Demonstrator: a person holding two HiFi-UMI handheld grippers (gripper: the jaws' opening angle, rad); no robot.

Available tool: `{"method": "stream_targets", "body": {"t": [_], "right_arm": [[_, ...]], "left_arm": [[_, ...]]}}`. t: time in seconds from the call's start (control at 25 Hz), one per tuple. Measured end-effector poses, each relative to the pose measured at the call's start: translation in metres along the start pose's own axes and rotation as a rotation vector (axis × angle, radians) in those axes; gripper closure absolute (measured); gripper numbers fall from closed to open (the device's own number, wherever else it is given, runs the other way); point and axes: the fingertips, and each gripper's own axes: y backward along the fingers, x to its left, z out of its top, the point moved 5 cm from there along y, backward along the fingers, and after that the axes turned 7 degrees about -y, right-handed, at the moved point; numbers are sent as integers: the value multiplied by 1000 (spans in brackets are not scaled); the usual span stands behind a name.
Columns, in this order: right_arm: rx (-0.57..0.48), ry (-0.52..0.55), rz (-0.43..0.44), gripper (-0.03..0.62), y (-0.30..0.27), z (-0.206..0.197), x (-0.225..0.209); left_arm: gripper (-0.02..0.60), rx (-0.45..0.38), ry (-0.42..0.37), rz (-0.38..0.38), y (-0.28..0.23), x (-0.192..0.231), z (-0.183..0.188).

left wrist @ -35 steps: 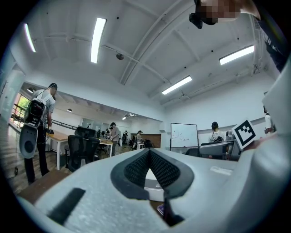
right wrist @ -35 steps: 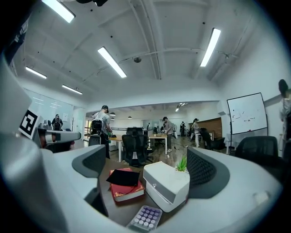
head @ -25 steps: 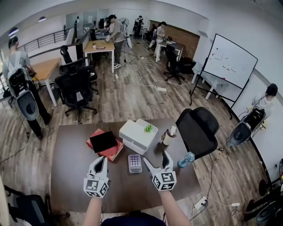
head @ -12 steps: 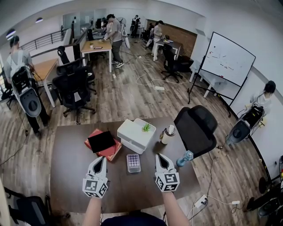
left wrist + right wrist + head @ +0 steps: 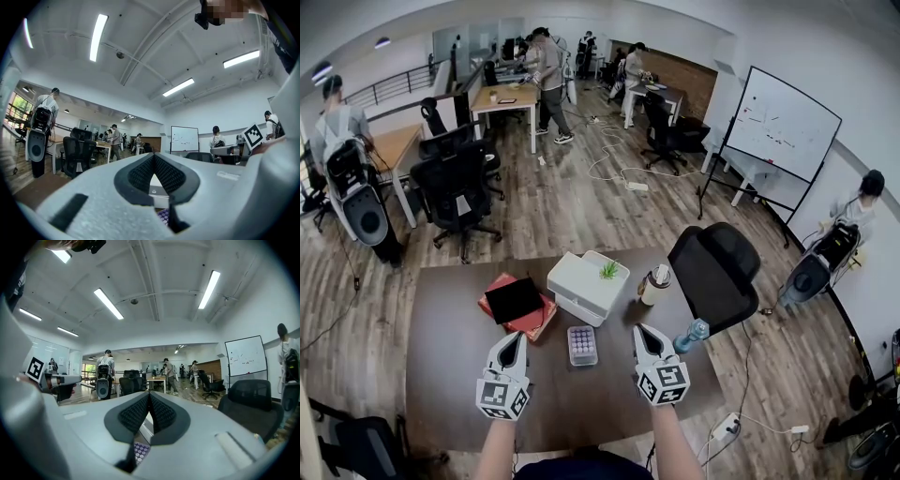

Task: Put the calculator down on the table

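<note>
Calculator (image 5: 582, 345) was seen flat on table (image 5: 450, 375) between left gripper (image 5: 517, 341) and right gripper (image 5: 644, 334); both were closed, nothing held.

Both grey hand-held grippers (image 5: 517, 338) (image 5: 643, 330) bear black-and-white marker cubes (image 5: 504, 397).

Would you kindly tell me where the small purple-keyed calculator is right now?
In the head view the calculator lies on the dark brown table, midway between the left gripper and right gripper, just on the near side of the white rectangular box.
</note>
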Motion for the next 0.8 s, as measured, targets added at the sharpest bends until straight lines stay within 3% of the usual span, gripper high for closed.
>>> {"method": "stream_targets", "body": {"t": [0.64,0.8], "right_arm": [[15,9,9,588,4,1,-13],[19,-44,13,588,6,1,-19]], "left_arm": [[584,6,-7,-19,-2,-3,0],[584,11,-5,-20,-4,-5,0]]}}
